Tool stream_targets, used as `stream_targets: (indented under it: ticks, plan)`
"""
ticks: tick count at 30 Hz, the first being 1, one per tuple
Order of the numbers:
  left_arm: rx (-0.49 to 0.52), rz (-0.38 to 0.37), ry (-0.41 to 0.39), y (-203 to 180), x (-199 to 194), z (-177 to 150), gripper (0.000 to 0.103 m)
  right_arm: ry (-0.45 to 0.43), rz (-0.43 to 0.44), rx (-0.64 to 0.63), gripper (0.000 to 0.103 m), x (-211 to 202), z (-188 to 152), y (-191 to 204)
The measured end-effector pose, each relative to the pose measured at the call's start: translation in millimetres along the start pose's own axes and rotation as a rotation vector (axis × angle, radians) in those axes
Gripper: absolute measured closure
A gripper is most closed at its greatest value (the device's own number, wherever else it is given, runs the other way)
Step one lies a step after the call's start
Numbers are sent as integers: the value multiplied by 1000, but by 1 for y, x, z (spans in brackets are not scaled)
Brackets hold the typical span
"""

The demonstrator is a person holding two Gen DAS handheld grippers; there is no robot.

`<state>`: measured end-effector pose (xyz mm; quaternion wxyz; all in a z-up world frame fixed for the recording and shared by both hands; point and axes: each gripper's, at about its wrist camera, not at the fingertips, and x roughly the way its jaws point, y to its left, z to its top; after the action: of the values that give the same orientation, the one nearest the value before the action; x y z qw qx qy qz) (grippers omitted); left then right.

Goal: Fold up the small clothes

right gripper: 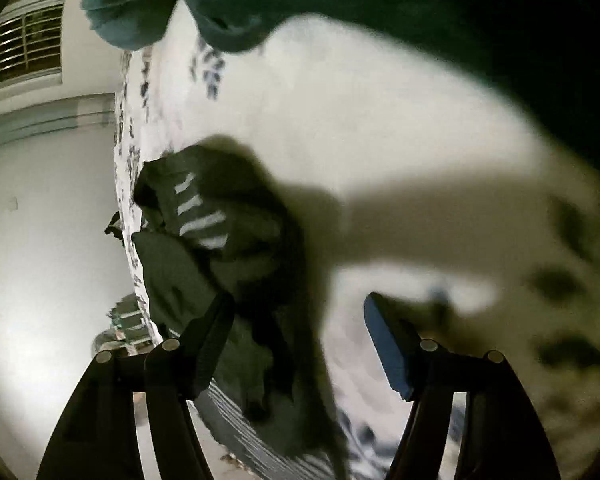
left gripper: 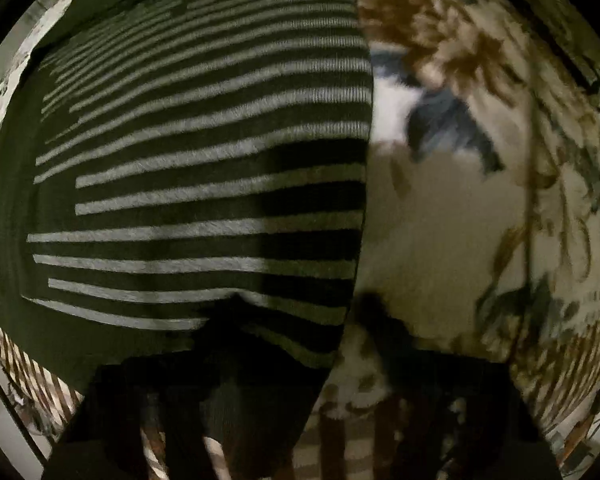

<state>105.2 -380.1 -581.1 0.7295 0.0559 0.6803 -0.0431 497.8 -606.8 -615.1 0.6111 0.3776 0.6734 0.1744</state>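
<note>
Both grippers are seen from behind their fingers. Whether the left gripper is clenched cannot be told, its dark fingers being lost in shadow at the hem of a dark striped garment spread flat on a floral bedsheet. The right gripper is held released, nothing pressed between its fingers. Only in the right wrist view are a bunched dark striped cloth, a teal garment and a barred window shown. No legible writing is seen.
</note>
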Motion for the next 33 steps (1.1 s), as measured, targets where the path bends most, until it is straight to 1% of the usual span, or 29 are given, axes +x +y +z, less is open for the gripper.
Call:
stream_targets:
  ticks: [1,2,3,4,6,10,11,14,16,18,20,21,23,24,27,28,31,33]
  plan:
    - [-15,-9,-9,5,-5,2,96,-22,7,-5,37,0,1,3]
    - [-40,-31,-17,12,-10,4,98,-35,1,-19,50,-1,2,8]
    - [-71,-67,-21,20,-14,5,98,-37,-14,-29,94,-1,3,13]
    - [-104,-93,-26,29,-20,5,99,-47,-24,-29,94,-4,3,17]
    - [-131,-105,-68,45,-40,6,99,-58,-48,-49,95,-9,1,29]
    - [-205,-131,-127,75,-83,3,100,-61,-101,-126,95,-22,-8,67]
    - [-232,-133,-151,86,-98,2,100,-62,-110,-149,95,-26,-10,81]
    - [-303,-136,-206,105,-126,-15,100,-67,-135,-216,95,-37,-20,126]
    - [-357,-140,-239,135,-142,-18,100,-75,-147,-249,95,-38,-27,162]
    - [-408,-145,-258,169,-151,-17,100,-77,-158,-268,95,-35,-35,197]
    - [-456,-151,-269,194,-153,-27,100,-77,-177,-294,95,-25,-41,237]
    - [-486,-161,-266,215,-151,-31,100,-79,-190,-308,95,-19,-43,253]
    - [-537,-178,-269,243,-145,-38,100,-76,-219,-332,95,6,-49,295]
    - [-567,-194,-264,265,-138,-41,100,-77,-240,-346,95,22,-51,314]
    - [-640,-225,-265,312,-122,-47,100,-67,-267,-355,95,71,-53,358]
    - [-662,-234,-265,322,-117,-47,100,-62,-285,-362,95,96,-53,376]
    - [-728,-262,-260,359,-100,-51,100,-48,-328,-383,95,160,-51,412]
    - [-765,-283,-254,382,-89,-56,100,-29,-382,-405,95,210,-51,435]
